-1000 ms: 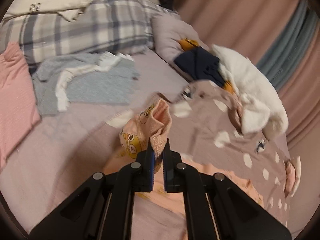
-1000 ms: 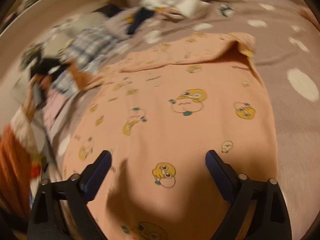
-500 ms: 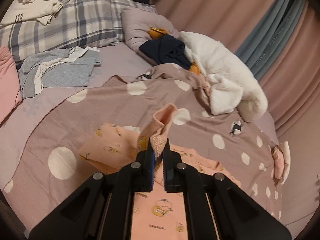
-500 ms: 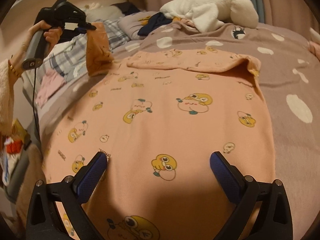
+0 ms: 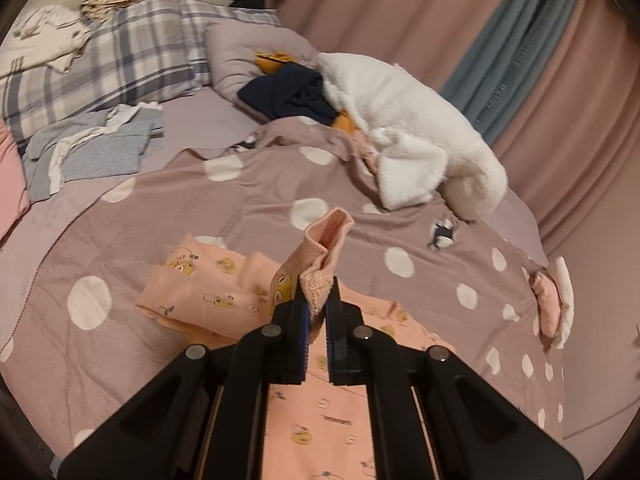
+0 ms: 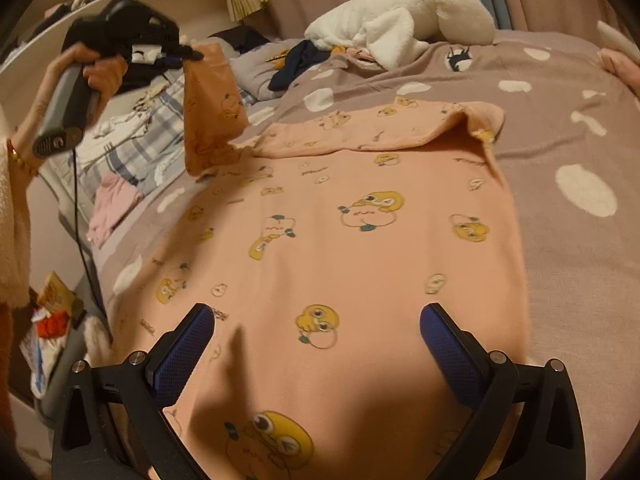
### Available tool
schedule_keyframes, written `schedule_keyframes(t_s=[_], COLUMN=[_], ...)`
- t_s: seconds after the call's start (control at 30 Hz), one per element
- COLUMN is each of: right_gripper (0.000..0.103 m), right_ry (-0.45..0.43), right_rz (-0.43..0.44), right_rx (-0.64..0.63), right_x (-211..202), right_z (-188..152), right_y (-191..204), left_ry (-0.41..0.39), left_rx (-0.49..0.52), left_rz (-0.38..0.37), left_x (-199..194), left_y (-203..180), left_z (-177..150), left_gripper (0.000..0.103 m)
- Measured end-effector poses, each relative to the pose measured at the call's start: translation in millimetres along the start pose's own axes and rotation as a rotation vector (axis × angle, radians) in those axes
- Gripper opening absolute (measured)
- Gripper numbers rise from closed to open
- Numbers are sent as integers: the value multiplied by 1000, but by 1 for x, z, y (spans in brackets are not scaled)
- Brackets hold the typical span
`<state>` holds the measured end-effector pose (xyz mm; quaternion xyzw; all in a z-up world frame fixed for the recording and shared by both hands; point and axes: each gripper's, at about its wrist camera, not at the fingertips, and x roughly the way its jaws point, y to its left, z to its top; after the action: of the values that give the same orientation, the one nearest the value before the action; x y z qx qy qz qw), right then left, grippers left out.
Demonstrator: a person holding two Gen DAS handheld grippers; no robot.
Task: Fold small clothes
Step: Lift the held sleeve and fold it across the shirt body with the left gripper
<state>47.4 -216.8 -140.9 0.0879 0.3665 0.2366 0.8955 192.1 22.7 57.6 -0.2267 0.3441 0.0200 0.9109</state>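
so, my left claw [image 5: 316, 312] pinches the pink top's sleeve cuff [image 5: 326, 240]; right claw [image 6: 316, 344] gapes empty, folding barely begun.

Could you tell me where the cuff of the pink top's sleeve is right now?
The cuff is pinched in the left gripper, lifted above the bedspread; in the right wrist view it hangs at upper left.

The pink shirt [image 6: 360, 240] is soft matt cloth with a ribbed knit cuff [image 5: 320, 280], the white blanket [image 5: 408, 128] fluffy fleece, the left hand-held gripper [image 5: 316, 320] matt black plastic.
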Motion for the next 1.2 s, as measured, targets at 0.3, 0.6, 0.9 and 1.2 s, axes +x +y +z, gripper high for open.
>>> schedule_keyframes(t_s=[0.3,0.6,0.9,1.2], right_gripper=[102,102,102,102], right_ry=[-50,-58,-70,-71], right_rz=[-72,-75,-67,-63], right_rx=[23,128,159,169], right_x=[-25,-43,-44,-32], right_z=[-9,-25,-21,-13], right_y=[-23,-48,-62,-65], left_ry=[19,-1,-87,22], left_rx=[15,-100,-126,60], left_rz=[-14,-4,-82,-178], left_x=[15,39,24,55], left_y=[-39,-59,-84,-167], left_z=[-23,0,56,-6], left_gripper=[5,5,5,5])
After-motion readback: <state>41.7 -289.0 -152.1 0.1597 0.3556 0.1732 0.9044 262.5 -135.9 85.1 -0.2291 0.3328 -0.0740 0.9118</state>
